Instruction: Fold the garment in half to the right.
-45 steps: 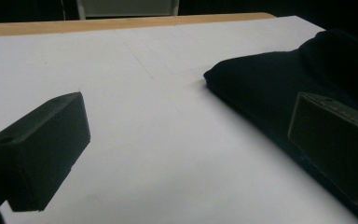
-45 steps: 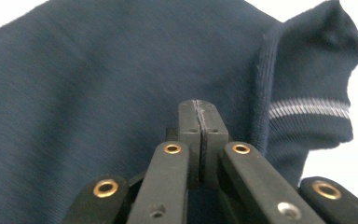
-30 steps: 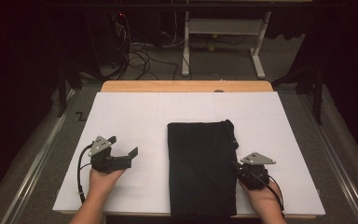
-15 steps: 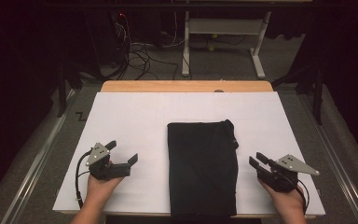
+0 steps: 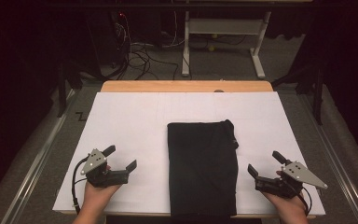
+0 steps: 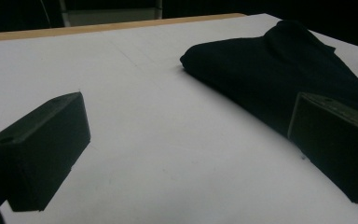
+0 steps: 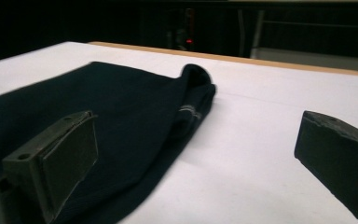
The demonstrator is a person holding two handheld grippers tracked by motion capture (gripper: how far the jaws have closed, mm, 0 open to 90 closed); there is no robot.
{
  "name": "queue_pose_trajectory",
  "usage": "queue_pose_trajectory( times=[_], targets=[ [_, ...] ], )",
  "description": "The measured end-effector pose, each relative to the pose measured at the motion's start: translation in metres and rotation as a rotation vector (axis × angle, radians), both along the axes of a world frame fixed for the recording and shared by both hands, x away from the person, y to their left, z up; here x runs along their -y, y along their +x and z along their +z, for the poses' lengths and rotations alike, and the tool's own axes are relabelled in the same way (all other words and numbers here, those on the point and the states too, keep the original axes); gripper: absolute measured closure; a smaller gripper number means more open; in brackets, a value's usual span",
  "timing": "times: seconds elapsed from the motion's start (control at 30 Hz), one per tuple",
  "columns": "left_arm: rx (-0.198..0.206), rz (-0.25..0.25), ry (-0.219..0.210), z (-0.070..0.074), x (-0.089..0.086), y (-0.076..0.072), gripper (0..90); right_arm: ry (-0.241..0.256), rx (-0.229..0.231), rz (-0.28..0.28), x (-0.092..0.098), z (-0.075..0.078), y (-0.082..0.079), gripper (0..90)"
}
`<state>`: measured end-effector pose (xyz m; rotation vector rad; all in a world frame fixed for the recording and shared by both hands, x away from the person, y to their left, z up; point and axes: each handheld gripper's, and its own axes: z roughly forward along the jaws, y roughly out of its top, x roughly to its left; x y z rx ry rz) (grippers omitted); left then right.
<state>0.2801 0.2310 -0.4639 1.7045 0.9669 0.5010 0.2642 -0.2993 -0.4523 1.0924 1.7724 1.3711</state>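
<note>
**Folded black garment between two open grippers**

Lying flat on the white table cover, near the middle and toward the near edge: a folded black garment, long side running away from the person, near end reaching the table's front edge. At its far right corner, a small bunched fold pushed out to the side.

Left of the garment, well apart from it, over bare white cover: the left gripper, held in a hand, jaws spread wide and empty, pointing right toward the cloth. Seen along its own jaws in the left gripper view: white surface between them, the garment ahead and to the right, its edge passing behind the right-hand jaw without touching it.

Right of the garment, just beside its right edge but clear of it: the right gripper, held in the other hand, jaws likewise wide apart and holding nothing, pointing left and slightly away. In the right gripper view: the garment stretching off behind the left-hand jaw, bunched corner raised at the far end, bare white cover under the right-hand jaw.

Beyond the white cover, a strip of wooden table edge; behind it, a dark floor with tangled cables and a white metal frame.
</note>
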Motion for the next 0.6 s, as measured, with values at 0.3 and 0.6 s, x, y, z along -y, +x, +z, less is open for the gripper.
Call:
queue_pose_trajectory(
  times=[0.3, 0.6],
  targets=[
    [-0.005, 0.001, -0.012, -0.0011, -0.0010, 0.0005, 0.0, -0.026, -0.007, -0.006, -0.0068, -0.0010, 0.0008, 0.1],
    [-0.010, 0.007, -0.008, -0.0016, -0.0002, 0.0018, 0.0, -0.014, -0.005, -0.013, -0.0039, -0.0012, 0.0008, 0.0]
  ],
)
